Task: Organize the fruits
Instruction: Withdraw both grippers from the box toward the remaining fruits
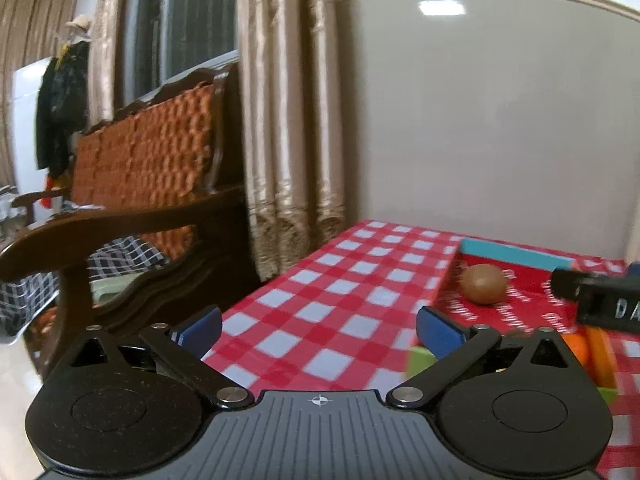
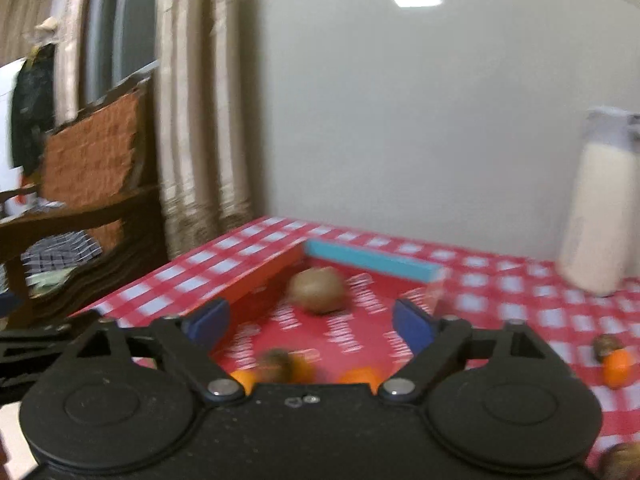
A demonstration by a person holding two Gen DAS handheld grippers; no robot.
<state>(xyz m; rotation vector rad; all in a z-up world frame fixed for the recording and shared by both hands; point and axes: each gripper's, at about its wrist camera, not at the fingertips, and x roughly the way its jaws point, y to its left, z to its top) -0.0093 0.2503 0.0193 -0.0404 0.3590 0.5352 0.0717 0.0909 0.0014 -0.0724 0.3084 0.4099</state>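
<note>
A brown kiwi (image 1: 483,283) lies in a red tray (image 1: 516,254) with a blue far wall and an orange left wall. My left gripper (image 1: 319,332) is open over the checked cloth, left of the tray, with nothing between its blue pads. My right gripper (image 2: 310,324) is open above the tray (image 2: 372,260), short of the kiwi (image 2: 318,290), and nothing is between its pads. Blurred orange fruits (image 2: 360,376) and a brown one (image 2: 276,362) show just under it. The black body of my right gripper (image 1: 596,300) enters from the right.
A green box (image 1: 420,360) holding orange fruit (image 1: 580,350) sits near the left gripper's right finger. A tall milk bottle (image 2: 596,216) stands at the back right. An orange fruit (image 2: 618,366) and a brown one (image 2: 606,346) lie on the cloth. A wooden bench (image 1: 160,208) stands left of the table.
</note>
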